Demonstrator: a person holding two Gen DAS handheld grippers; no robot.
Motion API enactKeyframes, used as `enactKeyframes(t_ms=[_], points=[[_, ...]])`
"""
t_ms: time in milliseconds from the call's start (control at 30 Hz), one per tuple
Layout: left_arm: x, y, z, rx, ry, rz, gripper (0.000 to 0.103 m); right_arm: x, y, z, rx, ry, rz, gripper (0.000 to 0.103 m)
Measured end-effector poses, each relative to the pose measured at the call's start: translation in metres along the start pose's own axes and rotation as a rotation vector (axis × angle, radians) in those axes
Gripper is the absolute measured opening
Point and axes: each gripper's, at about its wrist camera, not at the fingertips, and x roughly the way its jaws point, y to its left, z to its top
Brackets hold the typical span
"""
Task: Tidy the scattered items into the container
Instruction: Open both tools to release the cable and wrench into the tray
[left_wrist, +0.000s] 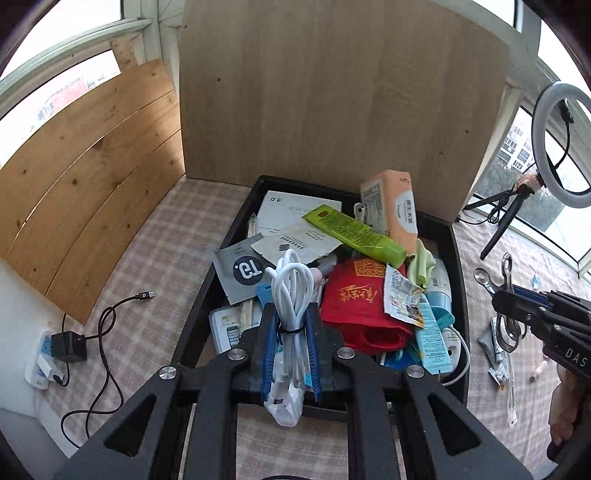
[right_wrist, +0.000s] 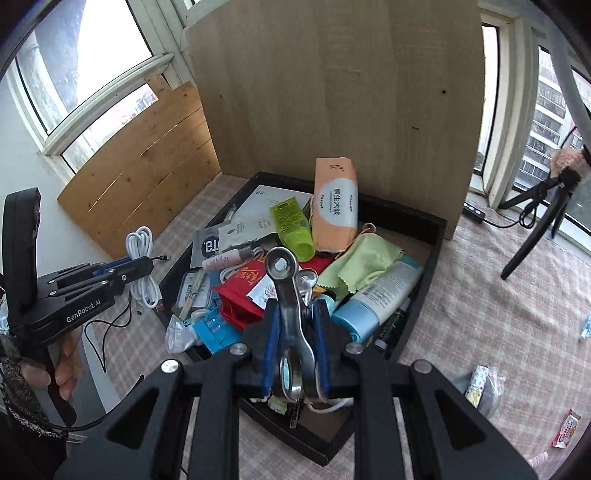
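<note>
A black tray on the checked cloth is piled with items: a red pouch, a green tube, an orange tissue pack. My left gripper is shut on a coiled white cable, held over the tray's near left part. My right gripper is shut on a metal tool, a nutcracker-like clamp, above the tray. The left gripper with the cable also shows in the right wrist view, and the right gripper in the left wrist view.
A black charger and cable lie on the cloth left of the tray. Wooden boards stand behind the tray. A ring light on a tripod stands at right. Small packets lie on the cloth right of the tray.
</note>
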Motion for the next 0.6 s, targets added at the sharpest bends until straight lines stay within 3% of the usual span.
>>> enactKeyframes(t_ms=[33, 67, 133, 200, 367, 600], points=[[0.0, 0.002, 0.001, -0.011, -0.003, 0.0, 0.016, 0.002, 0.002, 0.003, -0.003, 0.005, 0.01, 0.02], [0.001, 0.005, 0.002, -0.026, -0.009, 0.004, 0.019, 0.004, 0.004, 0.006, -0.007, 0.009, 0.003, 0.028], [0.0, 0.01, 0.003, -0.059, -0.022, 0.007, 0.043, 0.005, 0.007, 0.01, -0.017, 0.005, -0.044, 0.044], [-0.001, 0.012, 0.003, -0.075, -0.033, 0.001, 0.05, 0.001, 0.009, 0.01, -0.027, -0.015, -0.058, 0.048], [-0.006, 0.001, 0.003, -0.051, -0.042, -0.017, 0.048, -0.006, 0.003, 0.006, -0.021, -0.035, -0.076, 0.048], [-0.007, -0.053, 0.001, 0.068, -0.035, -0.086, 0.048, -0.027, -0.041, -0.022, 0.079, -0.027, -0.093, 0.048]])
